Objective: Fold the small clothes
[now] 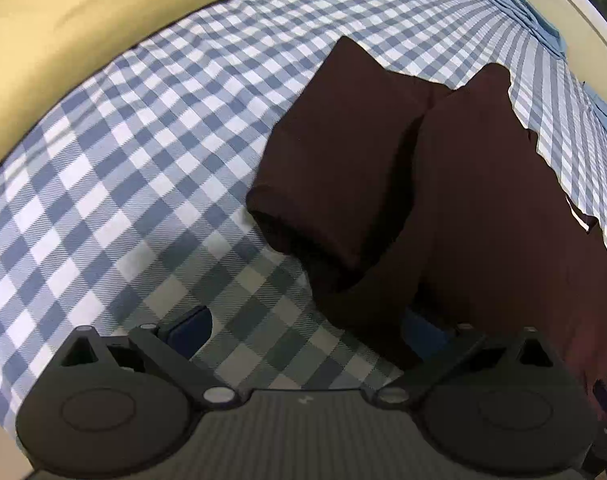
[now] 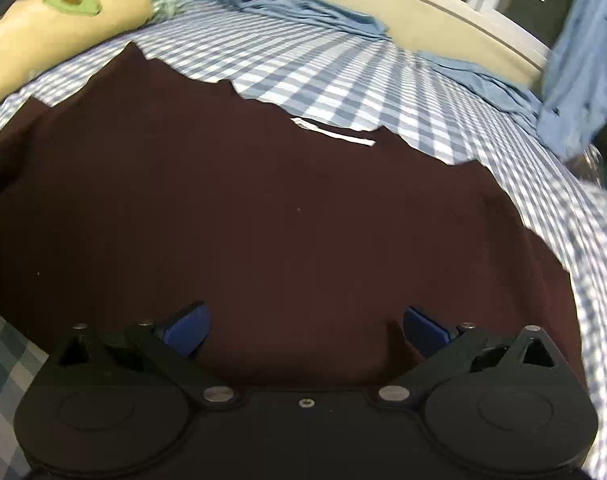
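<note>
Dim indoor light; soft shadow on checked sheet [image 1: 239, 300] before dark garment [image 1: 483, 200]; heavy fisheye bending, blurred edges.

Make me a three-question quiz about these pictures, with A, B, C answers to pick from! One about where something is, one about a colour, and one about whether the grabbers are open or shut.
1. Where is the white label?
A. on the dark shirt's far edge
B. on the yellow pillow
C. on a gripper

2. What colour is the shirt?
A. bright green
B. dark maroon
C. orange

3. How are the left gripper and right gripper?
A. both shut
B. one shut
C. both open

Answers: 1 A, the label sits at the shirt's far edge beside the checked sheet. 2 B, the cloth looks dark maroon. 3 C, each pair of blue pads stands wide apart.
</note>
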Demonstrator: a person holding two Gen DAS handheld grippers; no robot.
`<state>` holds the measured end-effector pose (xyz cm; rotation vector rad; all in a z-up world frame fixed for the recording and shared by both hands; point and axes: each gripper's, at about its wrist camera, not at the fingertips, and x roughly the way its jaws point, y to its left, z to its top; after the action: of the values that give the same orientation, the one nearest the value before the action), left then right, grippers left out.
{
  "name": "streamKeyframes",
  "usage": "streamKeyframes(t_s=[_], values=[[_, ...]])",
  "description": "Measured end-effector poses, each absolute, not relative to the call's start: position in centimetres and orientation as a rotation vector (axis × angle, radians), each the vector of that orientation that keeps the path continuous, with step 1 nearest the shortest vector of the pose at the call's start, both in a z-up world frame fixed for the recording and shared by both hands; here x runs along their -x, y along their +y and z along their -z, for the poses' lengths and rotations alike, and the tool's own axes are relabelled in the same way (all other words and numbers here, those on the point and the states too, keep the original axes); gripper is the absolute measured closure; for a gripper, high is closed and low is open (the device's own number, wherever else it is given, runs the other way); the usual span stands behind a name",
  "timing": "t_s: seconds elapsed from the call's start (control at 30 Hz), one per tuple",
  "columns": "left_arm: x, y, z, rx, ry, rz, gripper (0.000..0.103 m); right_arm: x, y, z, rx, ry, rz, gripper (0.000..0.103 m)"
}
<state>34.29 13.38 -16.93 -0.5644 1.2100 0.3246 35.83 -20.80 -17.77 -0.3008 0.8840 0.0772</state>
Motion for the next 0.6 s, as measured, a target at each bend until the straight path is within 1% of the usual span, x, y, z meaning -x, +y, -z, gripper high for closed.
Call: streamKeyframes(t_s=[0.13,0.17,0.2,0.27,0.3,0.4,0.57,0.6], values=[[-34.4,13.6,17.5,0.604,1.202,-0.295,0.001,-35.2,-20.5,18.0,0.315,0.866,-0.071,0.001],[-34.3,13.7,17.6,0.608,1.192,-0.290,0.004,-35.1,-20.4,18.0,0.321,0.865,-0.073,0.001],[-34.2,13.9,17.6,0.599,1.182,-0.292,0.010,-35.1,-20.4,18.0,0.325,0.866,-0.076,0.001],[-34.1,14.3,17.6,0.578,1.171,-0.293,0.018,-35.1,-20.5,18.0,0.325,0.873,-0.083,0.001],[-33.9,14.7,17.6,0.581,1.170,-0.291,0.020,-35.1,-20.5,18.0,0.323,0.880,-0.088,0.001],[-33.1,16.3,17.6,0.630,1.144,-0.299,0.020,-35.2,-20.6,17.9,0.326,0.891,-0.104,0.001],[-32.5,17.3,17.4,0.642,1.153,-0.255,0.020,-35.2,-20.7,17.7,0.343,0.906,-0.134,0.001],[-32.5,17.2,17.2,0.635,1.154,-0.247,0.018,-35.3,-20.7,17.5,0.350,0.910,-0.143,0.001]])
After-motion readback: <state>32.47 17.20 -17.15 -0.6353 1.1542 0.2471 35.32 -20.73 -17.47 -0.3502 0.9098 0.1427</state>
